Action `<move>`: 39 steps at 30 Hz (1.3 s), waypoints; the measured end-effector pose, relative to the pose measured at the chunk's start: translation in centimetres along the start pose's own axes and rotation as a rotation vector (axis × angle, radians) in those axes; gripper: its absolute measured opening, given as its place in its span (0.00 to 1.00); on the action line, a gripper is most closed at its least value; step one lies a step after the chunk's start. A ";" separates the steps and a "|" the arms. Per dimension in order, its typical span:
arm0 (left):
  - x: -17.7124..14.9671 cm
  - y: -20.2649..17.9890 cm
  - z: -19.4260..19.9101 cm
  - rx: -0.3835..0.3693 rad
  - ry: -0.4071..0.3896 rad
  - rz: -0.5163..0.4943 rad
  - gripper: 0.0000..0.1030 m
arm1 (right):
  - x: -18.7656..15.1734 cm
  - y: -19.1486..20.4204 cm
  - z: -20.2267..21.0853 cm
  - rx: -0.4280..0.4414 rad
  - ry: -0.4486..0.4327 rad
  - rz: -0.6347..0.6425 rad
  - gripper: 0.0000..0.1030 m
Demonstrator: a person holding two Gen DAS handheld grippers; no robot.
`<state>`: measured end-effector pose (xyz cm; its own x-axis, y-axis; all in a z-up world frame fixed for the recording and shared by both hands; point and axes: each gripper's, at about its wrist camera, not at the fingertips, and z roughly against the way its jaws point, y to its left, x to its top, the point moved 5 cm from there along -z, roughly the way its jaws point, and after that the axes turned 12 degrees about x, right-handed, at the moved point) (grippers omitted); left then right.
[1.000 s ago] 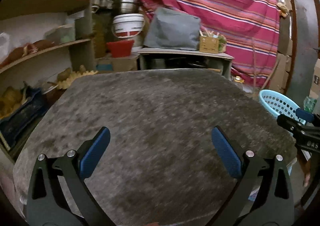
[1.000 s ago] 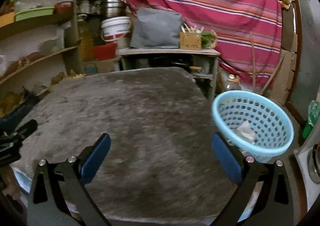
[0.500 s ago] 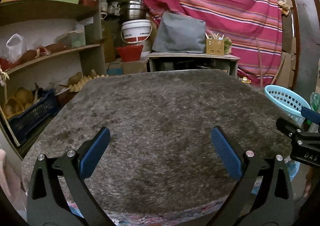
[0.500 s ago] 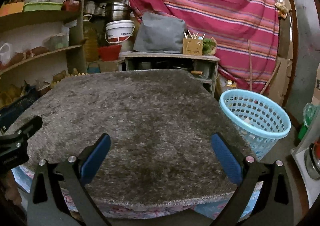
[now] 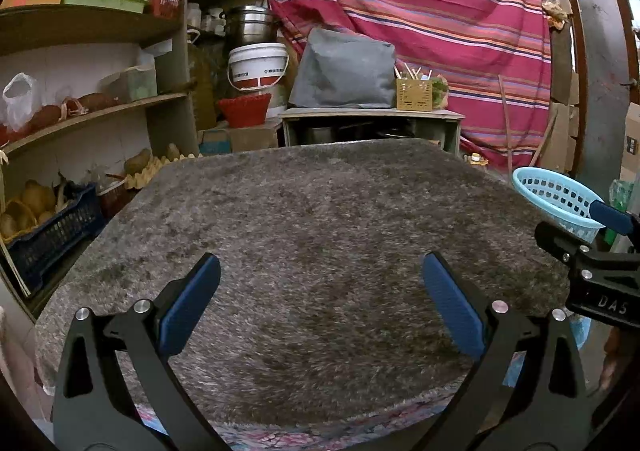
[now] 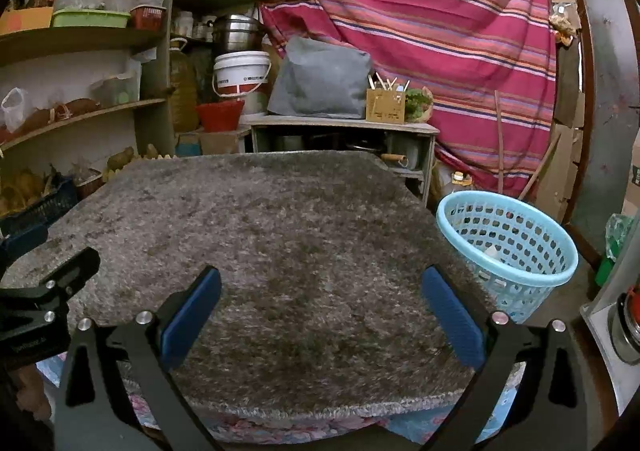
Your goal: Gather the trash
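Note:
A light blue plastic basket (image 6: 508,247) stands on the floor right of the table, with a pale scrap of trash (image 6: 491,251) inside; it also shows in the left wrist view (image 5: 556,197). My left gripper (image 5: 320,299) is open and empty over the near edge of the grey shaggy rug (image 5: 320,235) that covers the table. My right gripper (image 6: 320,303) is open and empty over the same near edge (image 6: 304,251). I see no trash on the rug. Each gripper shows at the edge of the other's view.
Shelves (image 5: 92,115) with crates, bags and produce run along the left. A low cabinet (image 6: 344,135) with a grey bag and a box stands behind the table before a striped curtain (image 6: 420,23). A counter with a metal pot (image 6: 624,323) is at right.
Both grippers have pulled back and up from over the table. The table's near edge has come into view and the basket sits farther away. Both stay open.

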<state>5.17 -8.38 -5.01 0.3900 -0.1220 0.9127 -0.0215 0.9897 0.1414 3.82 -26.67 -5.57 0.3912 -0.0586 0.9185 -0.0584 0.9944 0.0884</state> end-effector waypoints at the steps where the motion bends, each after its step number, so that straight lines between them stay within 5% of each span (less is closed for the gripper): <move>1: 0.0 0.0 0.0 0.001 -0.001 -0.001 0.95 | 0.0 0.0 0.0 -0.003 0.000 0.004 0.96; 39: 0.0 1.0 -0.5 0.065 -0.007 0.008 0.95 | -0.3 0.0 -0.5 0.009 -0.002 0.015 0.96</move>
<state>5.62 -7.30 -5.05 0.3829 -0.1148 0.9166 -0.0847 0.9837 0.1586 4.18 -26.56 -6.07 0.3884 -0.0435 0.9204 -0.0727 0.9943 0.0777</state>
